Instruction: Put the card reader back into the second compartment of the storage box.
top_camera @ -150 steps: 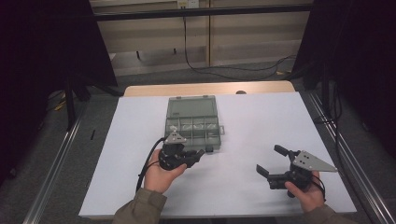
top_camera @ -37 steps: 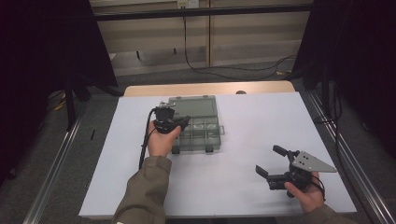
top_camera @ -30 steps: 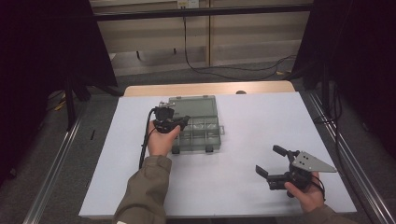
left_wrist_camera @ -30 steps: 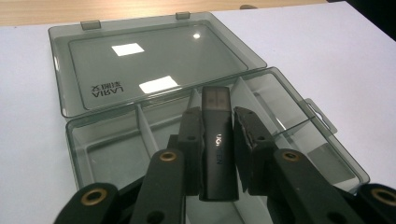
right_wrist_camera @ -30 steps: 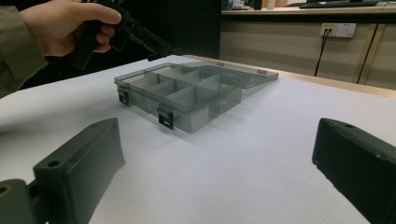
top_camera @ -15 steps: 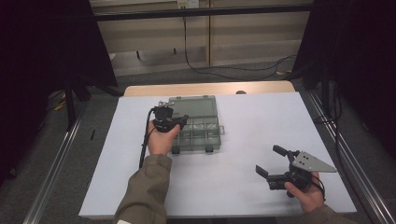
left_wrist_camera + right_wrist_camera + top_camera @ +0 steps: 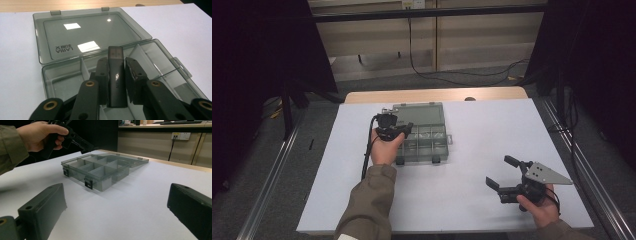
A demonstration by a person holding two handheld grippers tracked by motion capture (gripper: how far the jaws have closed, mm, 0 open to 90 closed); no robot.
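Nearest to us, by the desk's (image 7: 472, 200) near right corner, we see the right gripper (image 7: 504, 175) held low in the right hand (image 7: 539, 207), its jaws spread wide with nothing between them; in the right gripper view they stand far apart over bare white surface.

Farther in, left of the middle, sits the smoky grey plastic organiser box (image 7: 424, 142), open, its latches facing the near edge. Its lid (image 7: 87, 32) lies flat behind it toward the far edge, hinged along the back. Dividers split the tray into several compartments; those we can see into look empty, though the ones under the jaws are partly hidden.

Over the tray's left side hangs the left gripper (image 7: 117, 75), gripped by the left hand (image 7: 384, 145). Its jaws are closed tight on a black USB stick (image 7: 115, 77), held above the compartments and not touching the box as far as we can tell. The stick's long axis runs along the jaws, its translucent capped end pointing away from the hand, toward the lid and the far edge.

White lettering runs along the stick's body; we make out only "GIL". On the lid, upside down from this side, we read "AIRAJ" with small characters too fine to read.
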